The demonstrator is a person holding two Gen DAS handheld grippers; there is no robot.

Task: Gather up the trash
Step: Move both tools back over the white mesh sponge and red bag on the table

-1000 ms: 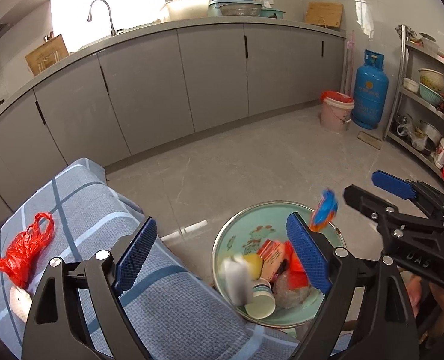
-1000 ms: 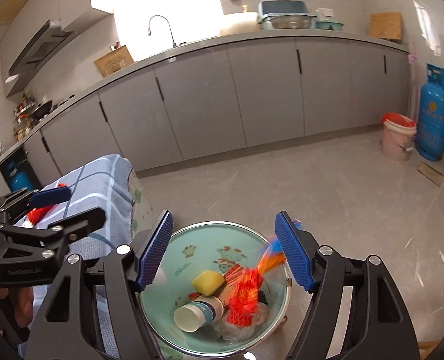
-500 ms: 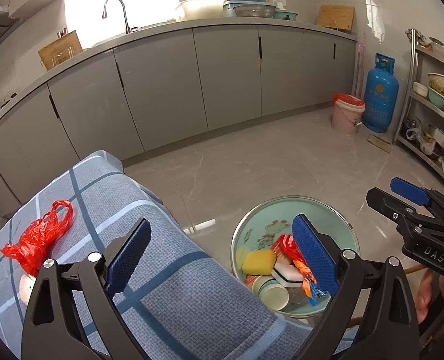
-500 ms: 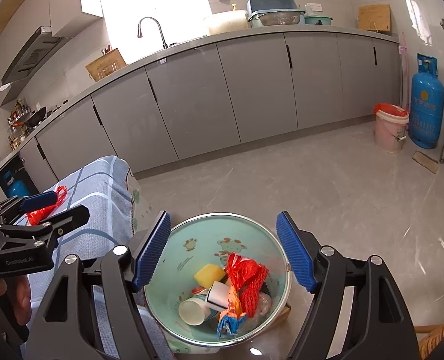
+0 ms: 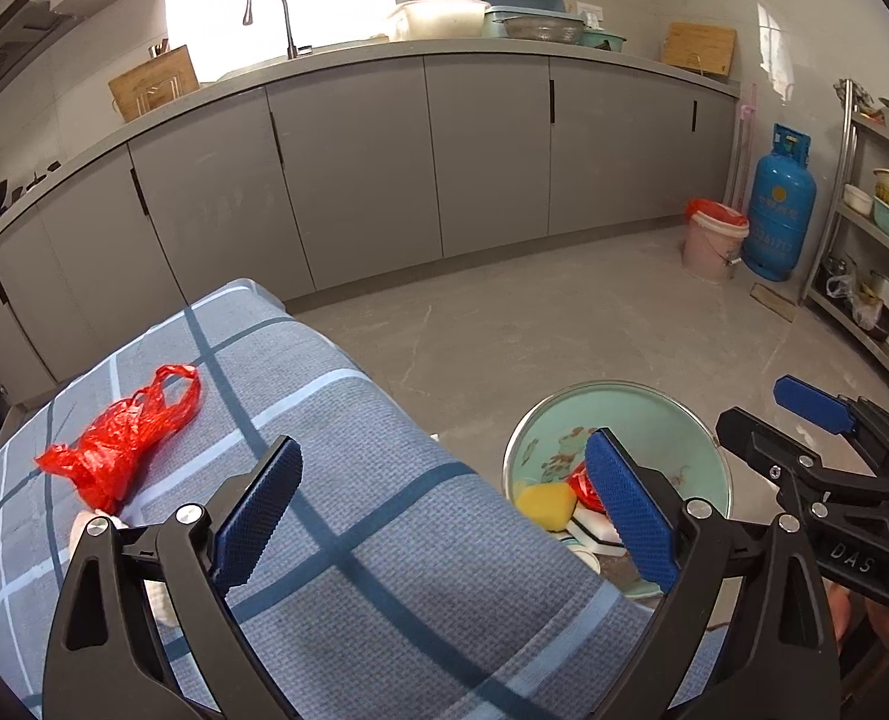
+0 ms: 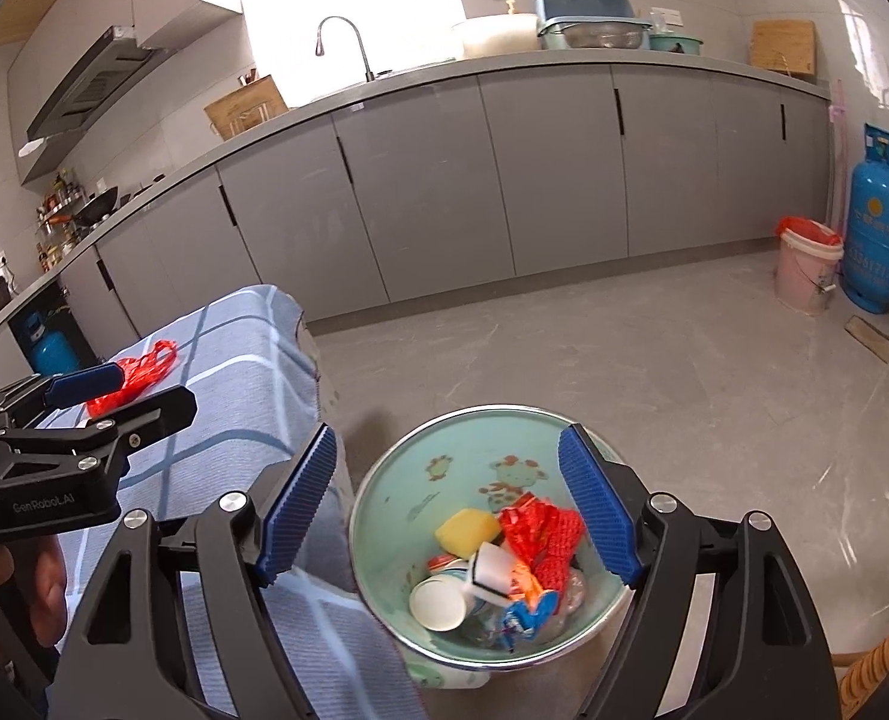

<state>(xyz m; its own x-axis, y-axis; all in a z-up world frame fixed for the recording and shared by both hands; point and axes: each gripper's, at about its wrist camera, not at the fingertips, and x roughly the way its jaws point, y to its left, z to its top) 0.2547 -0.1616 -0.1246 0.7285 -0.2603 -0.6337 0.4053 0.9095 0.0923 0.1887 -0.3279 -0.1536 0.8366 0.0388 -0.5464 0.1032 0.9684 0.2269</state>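
A green enamel basin (image 6: pixel 480 412) on the floor holds a yellow sponge (image 6: pixel 465 528), a red net bag (image 6: pixel 549 534), a paper cup (image 6: pixel 438 603) and a blue-orange wrapper (image 6: pixel 525 615). My right gripper (image 6: pixel 447 450) hangs over the basin; its jaws are opening and nothing is between them. My left gripper (image 5: pixel 444 462) stands open and empty over the blue checked tablecloth (image 5: pixel 354 540). A red plastic bag (image 5: pixel 120 432) lies on the cloth to its left, with something white (image 5: pixel 93 525) beside it, partly hidden by the finger. The basin (image 5: pixel 654 420) sits right of the table.
Grey cabinets run along the back wall. A pink bucket (image 5: pixel 714 240) with a red liner and a blue gas cylinder (image 5: pixel 777 210) stand at the far right, next to a metal shelf rack (image 5: pixel 882 240). A wicker edge (image 6: pixel 882 660) shows at the lower right.
The wrapper and white pieces that were falling a second ago now lie in the basin. Both grippers have shifted left toward the table. The right jaws stand slightly wider.
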